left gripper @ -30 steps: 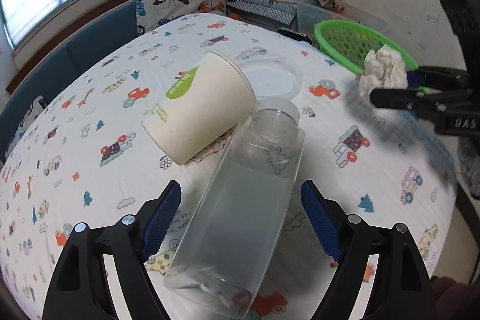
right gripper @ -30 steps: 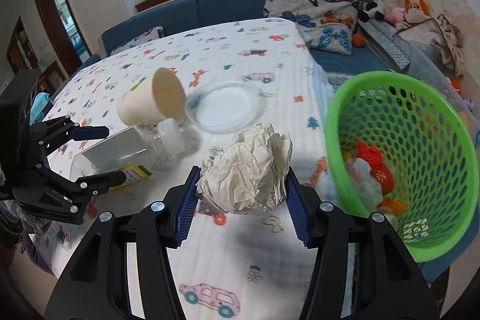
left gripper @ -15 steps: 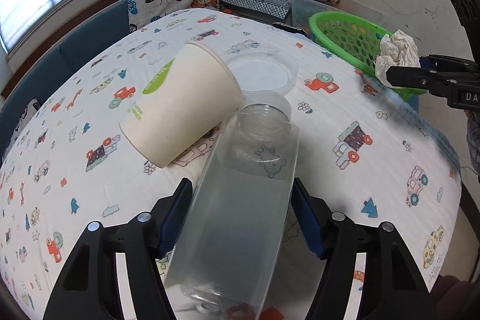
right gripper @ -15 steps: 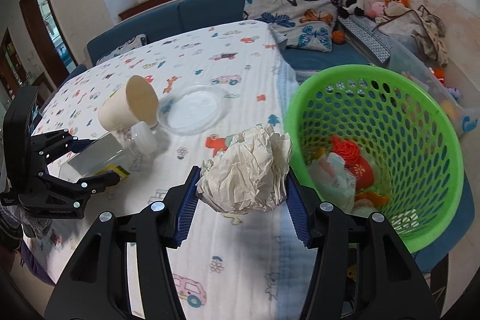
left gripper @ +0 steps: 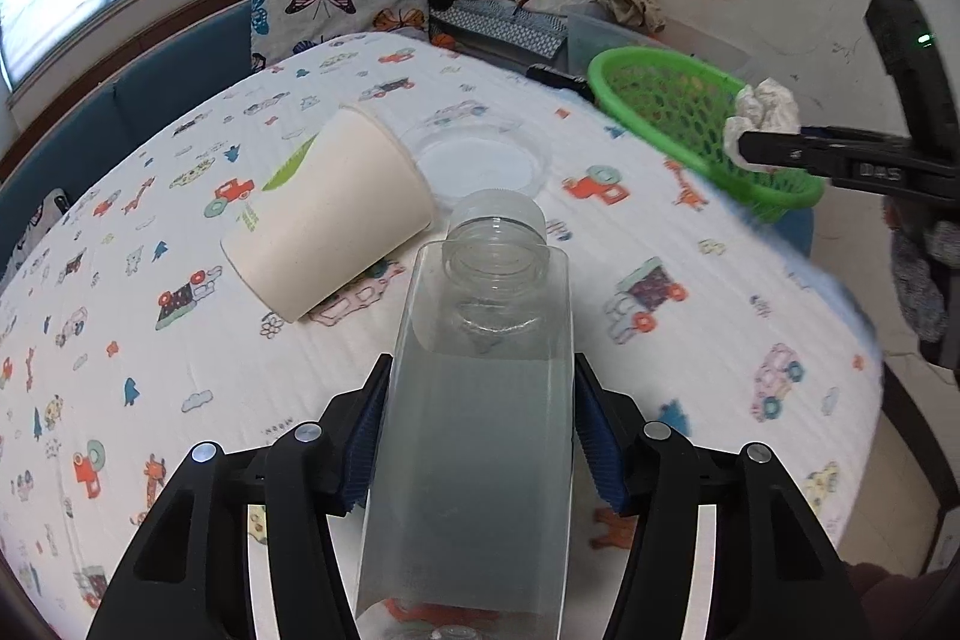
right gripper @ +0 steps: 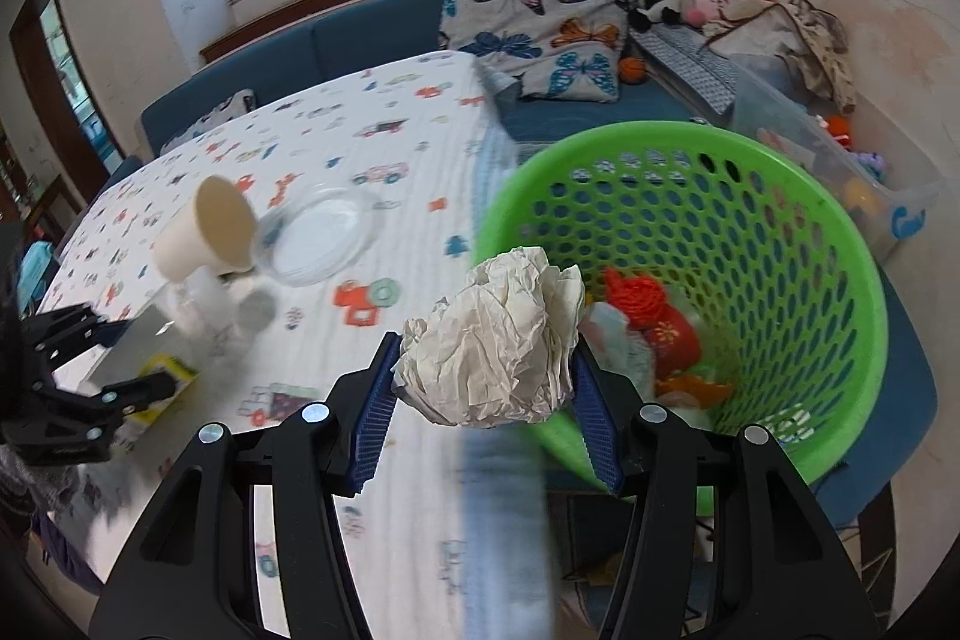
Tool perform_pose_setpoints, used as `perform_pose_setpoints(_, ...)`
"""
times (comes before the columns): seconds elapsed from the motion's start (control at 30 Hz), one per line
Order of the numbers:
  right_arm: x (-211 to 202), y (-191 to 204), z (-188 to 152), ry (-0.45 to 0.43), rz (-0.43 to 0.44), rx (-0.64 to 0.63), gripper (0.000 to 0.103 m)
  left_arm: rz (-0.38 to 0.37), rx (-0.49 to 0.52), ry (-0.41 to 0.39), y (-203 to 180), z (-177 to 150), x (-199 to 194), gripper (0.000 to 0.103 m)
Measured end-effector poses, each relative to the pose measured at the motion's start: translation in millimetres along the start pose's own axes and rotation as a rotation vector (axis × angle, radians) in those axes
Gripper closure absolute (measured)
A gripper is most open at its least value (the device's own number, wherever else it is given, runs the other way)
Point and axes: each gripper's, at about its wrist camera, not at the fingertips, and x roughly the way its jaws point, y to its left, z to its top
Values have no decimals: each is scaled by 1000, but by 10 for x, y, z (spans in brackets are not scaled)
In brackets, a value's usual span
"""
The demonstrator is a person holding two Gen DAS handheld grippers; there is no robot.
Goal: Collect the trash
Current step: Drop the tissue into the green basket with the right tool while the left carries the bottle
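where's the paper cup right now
The paper cup lies on its side on the tablecloth, left of centre in the left wrist view, its rim next to the clear plastic lid and the neck of the bottle.

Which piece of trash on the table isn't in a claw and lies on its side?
The paper cup, tipped over on the tablecloth; the clear bottle and crumpled paper are gripped.

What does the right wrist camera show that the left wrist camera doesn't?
Only the right wrist view shows the trash already inside the green basket and the right gripper squeezing the crumpled paper. Only the left wrist view shows the left gripper, whose jaws have just been closing, against the clear bottle. Both show the paper cup, clear lid, basket, bottle and paper.
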Motion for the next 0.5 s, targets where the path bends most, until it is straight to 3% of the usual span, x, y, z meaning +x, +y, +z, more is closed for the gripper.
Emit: perform_pose_setpoints(0.5,98,-702,49,18,-103,118,44,-57,27,-70,-302,230,-252,48)
